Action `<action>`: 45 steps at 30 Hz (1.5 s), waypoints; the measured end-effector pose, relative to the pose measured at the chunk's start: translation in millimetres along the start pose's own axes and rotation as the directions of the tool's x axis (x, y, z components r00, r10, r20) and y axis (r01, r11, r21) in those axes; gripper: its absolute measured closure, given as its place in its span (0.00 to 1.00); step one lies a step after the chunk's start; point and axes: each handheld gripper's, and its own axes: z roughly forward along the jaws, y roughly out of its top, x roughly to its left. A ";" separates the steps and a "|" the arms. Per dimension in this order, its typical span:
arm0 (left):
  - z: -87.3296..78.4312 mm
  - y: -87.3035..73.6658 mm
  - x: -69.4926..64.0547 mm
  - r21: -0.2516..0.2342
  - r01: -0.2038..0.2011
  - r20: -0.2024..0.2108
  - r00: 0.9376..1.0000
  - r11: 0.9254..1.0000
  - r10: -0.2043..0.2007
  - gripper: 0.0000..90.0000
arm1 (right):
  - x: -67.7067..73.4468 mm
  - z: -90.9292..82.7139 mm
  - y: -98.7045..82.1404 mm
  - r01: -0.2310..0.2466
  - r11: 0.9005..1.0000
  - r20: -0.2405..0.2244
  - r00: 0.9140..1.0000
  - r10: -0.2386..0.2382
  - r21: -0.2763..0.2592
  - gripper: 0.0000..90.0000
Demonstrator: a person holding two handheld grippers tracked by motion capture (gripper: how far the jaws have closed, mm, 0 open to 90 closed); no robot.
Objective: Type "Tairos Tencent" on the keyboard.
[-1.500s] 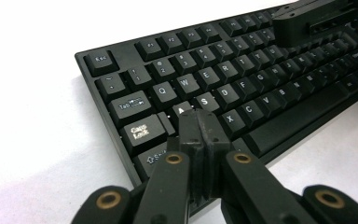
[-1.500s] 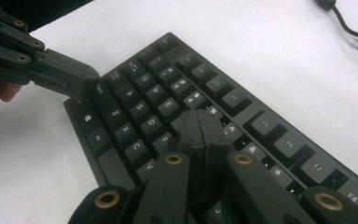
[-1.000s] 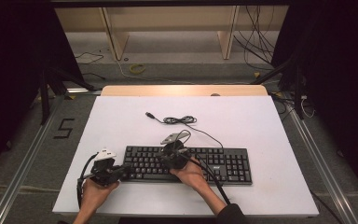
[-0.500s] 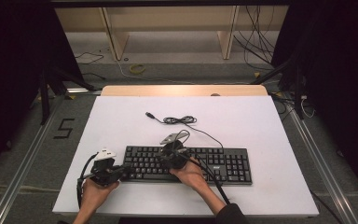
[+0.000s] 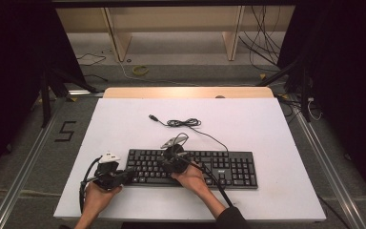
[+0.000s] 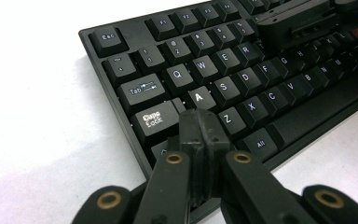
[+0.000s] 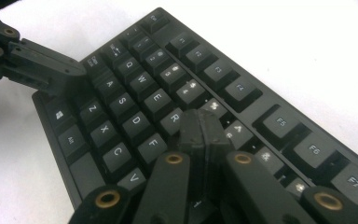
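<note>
black keyboard (image 5: 190,167) lies low-centre of the high view on the white table (image 5: 267,129), long side across the frame. left gripper (image 5: 126,175) sits at lower left, by the kbd's left end; jaws closed, nothing between them. in the left gripper view the tips hang over the keys below the a key (image 6: 199,95), next to caps lock (image 6: 154,119). right gripper (image 5: 164,164) is at frame centre over the kbd's left half; jaws closed too, empty. in the right gripper view its tips are over the keys near r (image 7: 173,117). the kbd's cable (image 5: 183,123) loops on the table above it.
</note>
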 end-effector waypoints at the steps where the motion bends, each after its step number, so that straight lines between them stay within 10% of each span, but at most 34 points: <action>1: 0.0 0.1 -0.6 0.002 -0.003 0.002 1.000 1.000 0.003 1.00 | 0.8 0.2 -0.1 0.005 1.000 0.005 1.000 -0.005 -0.001 1.00; 26: -8.1 3.7 -3.7 -0.093 -0.004 0.061 0.998 0.996 0.010 0.88 | 0.0 -24.5 3.6 -0.044 0.995 -0.043 0.998 0.041 -0.084 0.89; 45: -10.2 9.4 -3.2 -0.181 0.040 0.118 0.993 0.983 -0.018 0.52 | -1.5 -53.1 -3.9 -0.049 0.988 -0.086 0.996 0.036 -0.144 0.50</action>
